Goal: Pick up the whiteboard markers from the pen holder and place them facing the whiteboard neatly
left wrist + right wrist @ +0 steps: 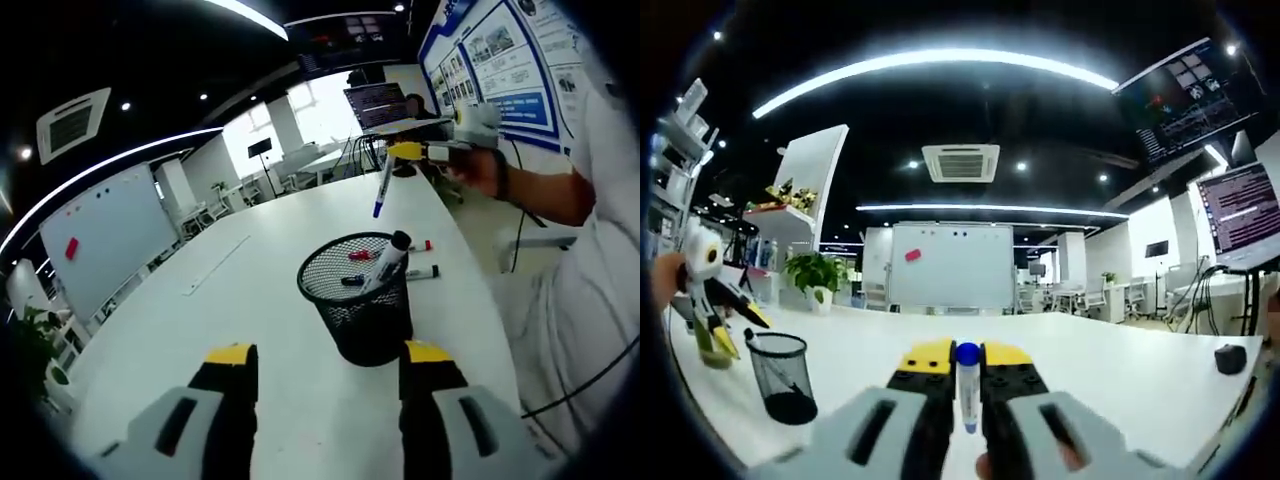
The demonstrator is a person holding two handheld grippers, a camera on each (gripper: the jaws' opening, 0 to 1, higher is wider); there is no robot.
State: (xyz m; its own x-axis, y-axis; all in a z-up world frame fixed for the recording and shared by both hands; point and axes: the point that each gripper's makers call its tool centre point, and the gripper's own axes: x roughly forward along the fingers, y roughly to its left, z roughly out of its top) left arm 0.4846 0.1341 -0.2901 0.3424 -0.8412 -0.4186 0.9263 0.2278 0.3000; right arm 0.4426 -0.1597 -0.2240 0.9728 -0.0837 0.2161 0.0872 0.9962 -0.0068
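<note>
A black mesh pen holder (pixel 362 300) stands on the white table (pixel 250 300), just beyond my open left gripper (pixel 330 358), whose jaws are spread wide. One black-capped marker (pixel 386 260) leans out of the holder. Two markers lie on the table behind it, one red-capped (pixel 421 246) and one black-capped (pixel 424 271). My right gripper (pixel 405 151) hangs high over the far table, shut on a blue-capped marker (pixel 382 188). In the right gripper view that marker (pixel 967 385) stands between the shut jaws (pixel 967 362), pointing towards the whiteboard (pixel 952 265). The holder (pixel 783 376) sits at the left under the left gripper (pixel 740 328).
The whiteboard (pixel 108 238) stands beyond the table's left side. A small black object (pixel 1230 358) lies on the table at the right. A person's hand (pixel 482 168) and sleeve are along the table's right edge. Monitors and desks fill the far room.
</note>
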